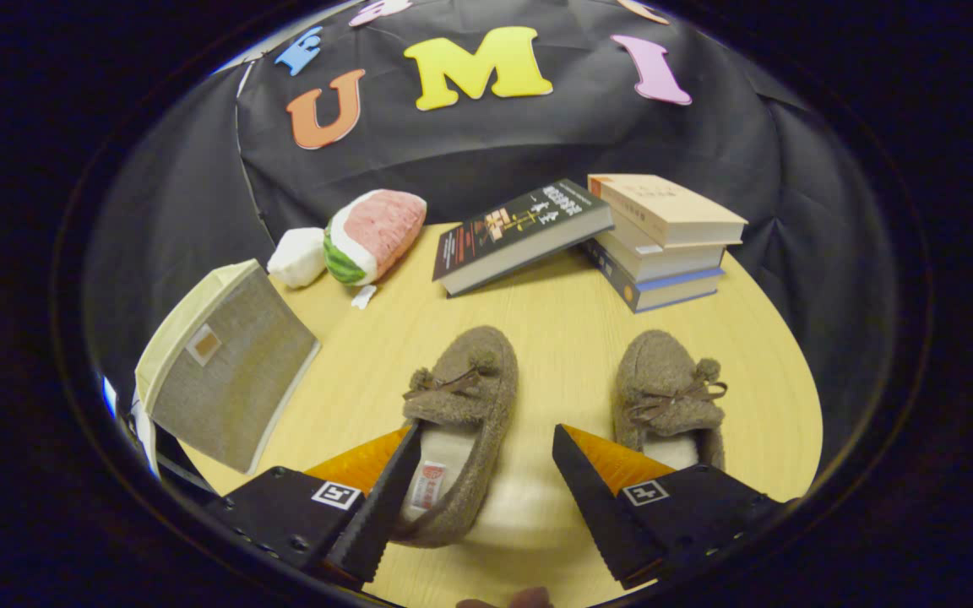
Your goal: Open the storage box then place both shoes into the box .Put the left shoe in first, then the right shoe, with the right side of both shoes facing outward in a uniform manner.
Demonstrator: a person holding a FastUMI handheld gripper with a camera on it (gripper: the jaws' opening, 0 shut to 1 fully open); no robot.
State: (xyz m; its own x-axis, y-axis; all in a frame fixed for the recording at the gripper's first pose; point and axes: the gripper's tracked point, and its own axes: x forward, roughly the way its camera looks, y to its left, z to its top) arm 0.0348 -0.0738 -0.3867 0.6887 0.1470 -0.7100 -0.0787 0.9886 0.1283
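Two fuzzy brown slippers with bows lie on the wooden table, toes pointing away from me. The left shoe (463, 405) sits between my fingers, its heel end close against the left finger (385, 498). The right shoe (665, 397) lies just beyond the right finger (592, 498), which covers part of its heel. My gripper (486, 443) is open and holds nothing. The storage box (229, 380), grey fabric with a pale lid, stands closed to the left of the shoes at the table's edge.
A stack of books (664, 241) stands at the back right, with a dark book (520, 232) leaning on it. A watermelon-slice plush (372, 236) and a small white plush (299, 256) lie at the back left. Bare tabletop (562, 338) separates the shoes from the books.
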